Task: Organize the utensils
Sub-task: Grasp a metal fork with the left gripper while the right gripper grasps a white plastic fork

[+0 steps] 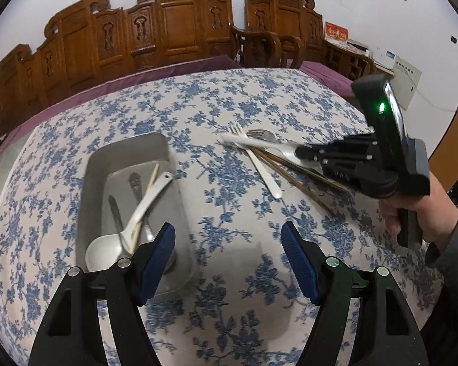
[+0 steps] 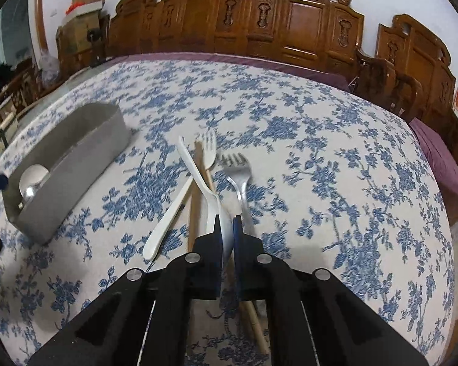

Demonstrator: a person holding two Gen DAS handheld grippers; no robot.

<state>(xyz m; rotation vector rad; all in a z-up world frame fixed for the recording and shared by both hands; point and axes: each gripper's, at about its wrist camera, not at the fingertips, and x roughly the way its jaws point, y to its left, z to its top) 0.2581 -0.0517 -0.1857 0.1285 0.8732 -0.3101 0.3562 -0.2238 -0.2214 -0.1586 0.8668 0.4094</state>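
— Between my right gripper's (image 2: 228, 228) pads sits a white spoon (image 2: 198, 170), pinched tight; left gripper (image 1: 228, 262) gapes, empty.

— And progress?

— Several utensils lie inside the metal tray (image 1: 180, 183); forks (image 2: 239, 170) and chopsticks (image 2: 195, 201) remain beside it.

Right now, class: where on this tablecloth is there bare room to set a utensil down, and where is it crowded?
Bare cloth lies between the metal tray and the utensil pile, and across the far table towards the carved wooden chairs. It is crowded where the white plastic fork, metal fork and chopsticks overlap beneath the right gripper, and inside the tray.
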